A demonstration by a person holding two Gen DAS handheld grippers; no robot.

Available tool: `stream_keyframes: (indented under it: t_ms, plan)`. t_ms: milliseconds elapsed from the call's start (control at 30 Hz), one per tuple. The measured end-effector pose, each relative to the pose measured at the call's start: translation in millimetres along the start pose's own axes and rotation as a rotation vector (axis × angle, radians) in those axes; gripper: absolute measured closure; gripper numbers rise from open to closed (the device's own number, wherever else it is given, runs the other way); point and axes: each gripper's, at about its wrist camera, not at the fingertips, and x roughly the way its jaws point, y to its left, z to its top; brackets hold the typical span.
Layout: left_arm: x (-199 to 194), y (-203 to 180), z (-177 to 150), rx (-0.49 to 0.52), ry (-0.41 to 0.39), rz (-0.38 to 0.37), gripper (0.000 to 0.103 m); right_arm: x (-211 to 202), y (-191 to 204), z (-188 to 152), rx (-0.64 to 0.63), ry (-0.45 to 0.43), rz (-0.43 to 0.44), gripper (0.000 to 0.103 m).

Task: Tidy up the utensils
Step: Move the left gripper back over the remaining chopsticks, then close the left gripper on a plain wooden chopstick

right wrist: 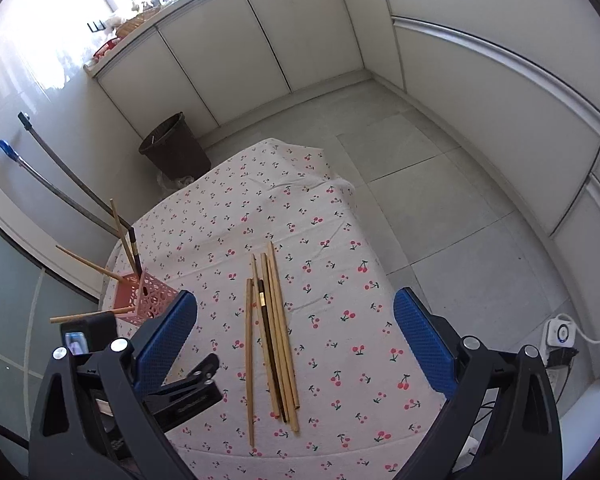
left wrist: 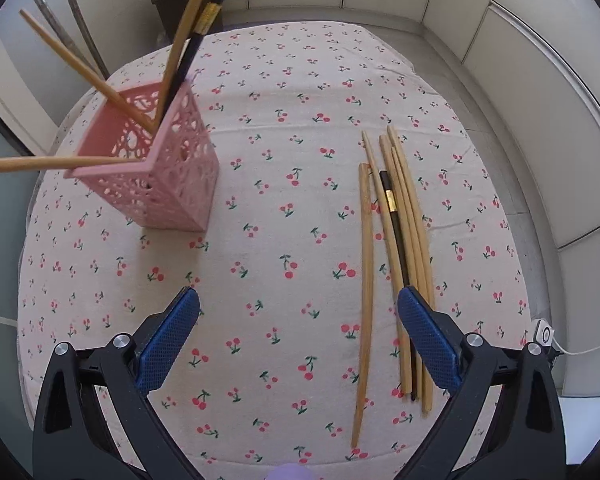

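Observation:
A pink perforated holder (left wrist: 156, 164) stands on the cherry-print cloth at left, with three wooden chopsticks and one black chopstick (left wrist: 198, 36) sticking out of it. Several wooden chopsticks (left wrist: 408, 240) and one black chopstick (left wrist: 396, 228) lie in a loose bundle on the cloth at right. My left gripper (left wrist: 298, 344) is open and empty above the cloth, between holder and bundle. My right gripper (right wrist: 296, 344) is open and empty, high above the bundle (right wrist: 274, 332). The holder (right wrist: 144, 296) shows at the left of the right wrist view, with the left gripper's body (right wrist: 184, 392) below it.
The cloth-covered table (right wrist: 260, 200) stands on a grey tiled floor. A dark bin (right wrist: 174, 148) stands beyond its far corner. Two mop handles (right wrist: 60, 184) lean on the left wall. A white socket box with cable (right wrist: 560, 332) lies on the floor at right.

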Motion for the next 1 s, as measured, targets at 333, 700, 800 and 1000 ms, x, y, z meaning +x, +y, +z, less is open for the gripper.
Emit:
stream_keyframes:
  t_ms: [333,700,800,1000]
  plan:
    - [43,-30,18,0.025,0.056,0.11,0.055,-8,-22,13,0.073,-0.007,0.032,0.007]
    - [76,-39,58,0.094,0.085,-0.008,0.073,21,-31,19,0.102,0.054,-0.005,0.007]
    - [79,-43,69,0.135,0.086,-0.024,0.077,38,-29,20,0.117,0.098,-0.001,0.007]
    - [78,-17,73,0.077,0.101,-0.143,0.103,81,-23,21,0.186,0.218,0.053,0.007]
